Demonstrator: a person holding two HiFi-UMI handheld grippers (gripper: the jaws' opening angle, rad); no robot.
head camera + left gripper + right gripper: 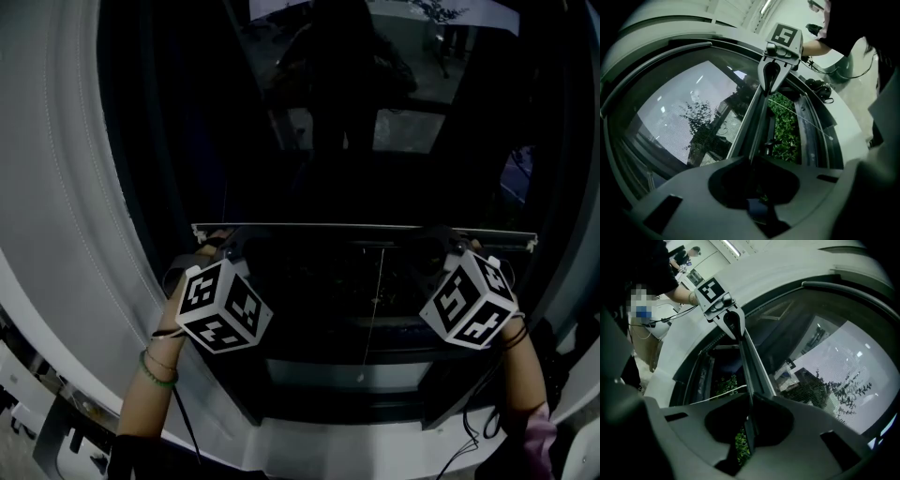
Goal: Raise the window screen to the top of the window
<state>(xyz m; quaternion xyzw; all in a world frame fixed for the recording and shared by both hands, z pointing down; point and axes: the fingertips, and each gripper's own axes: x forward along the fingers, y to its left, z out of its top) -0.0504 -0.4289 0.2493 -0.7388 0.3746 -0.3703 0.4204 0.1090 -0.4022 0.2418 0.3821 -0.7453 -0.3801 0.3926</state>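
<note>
So both tools are clamped on the screen's bottom bar (366, 228). The left gripper (228, 246) pinches it near the left end and the right gripper (452, 246) near the right end, and in each gripper view the jaws are pressed tight on the bar's thin edge, with the bar running straight off to the other tool. The bar sits level, fairly low in the window, with the mesh screen (689, 117) above it and an open gap below where you can see leaves (783, 126). A pull cord (374, 319) hangs from the middle of the bar, between the two tools. My read is the lift has barely started, with most of the travel to the top left to go. The thing to get right here is pushing both ends up at the same rate. If one side leads, the bar will probably cock in its side tracks and jam. I'd keep the pinch firm too, since that edge is skinny and looks easy to slip off, and push straight up along the window rather than pulling the bar toward yourself. The cord should just ride along, but it might be worth watching that it doesn't snag.
</note>
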